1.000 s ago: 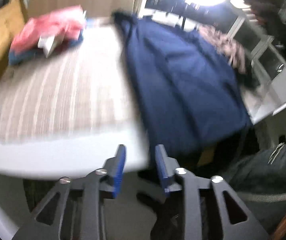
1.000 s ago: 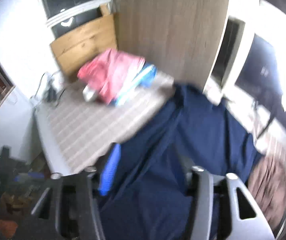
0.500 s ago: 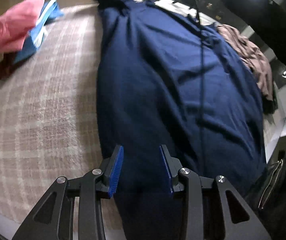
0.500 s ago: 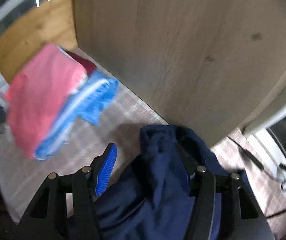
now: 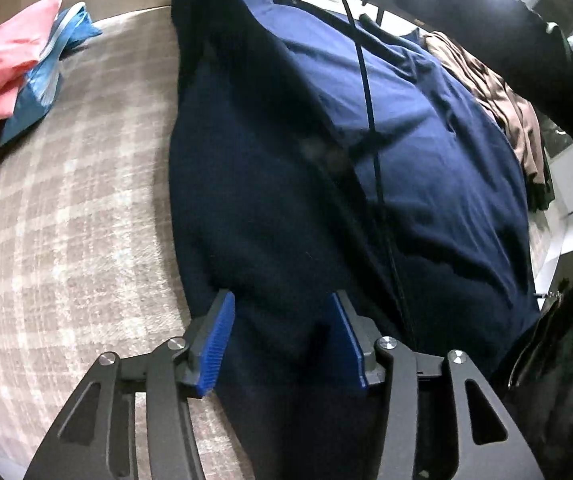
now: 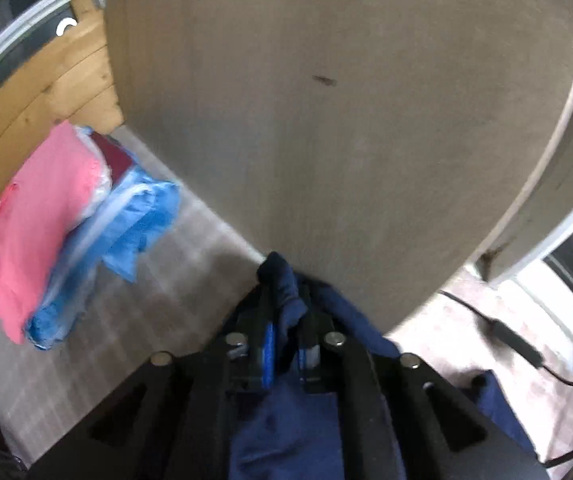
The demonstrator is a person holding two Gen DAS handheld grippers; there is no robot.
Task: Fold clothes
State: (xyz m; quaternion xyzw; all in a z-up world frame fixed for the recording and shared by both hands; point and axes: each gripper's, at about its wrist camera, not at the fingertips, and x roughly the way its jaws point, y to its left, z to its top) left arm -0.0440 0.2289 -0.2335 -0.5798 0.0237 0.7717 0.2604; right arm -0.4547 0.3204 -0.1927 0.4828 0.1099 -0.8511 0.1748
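A navy blue garment (image 5: 326, 168) lies spread lengthwise on a checked beige bed cover (image 5: 66, 220). My left gripper (image 5: 282, 320) hovers over its near edge; its jaws are opening, the blue pads astride the cloth without pressing it. In the right wrist view my right gripper (image 6: 284, 312) is closing on a bunched corner of the navy garment (image 6: 282, 280) at the far end, next to the wooden panel. The cloth is pinched between its pads.
A stack of folded clothes, pink (image 5: 2, 64) over light blue (image 5: 42, 92), lies at the far left of the bed. A brown garment (image 5: 498, 104) lies at the right edge. A tall wooden panel (image 6: 346, 100) stands right behind the right gripper. A dark cable (image 5: 366, 92) hangs across the left view.
The right gripper went down to the garment's far corner and closed on it. The left gripper came over the near edge of the garment, then stayed and widened its jaws.
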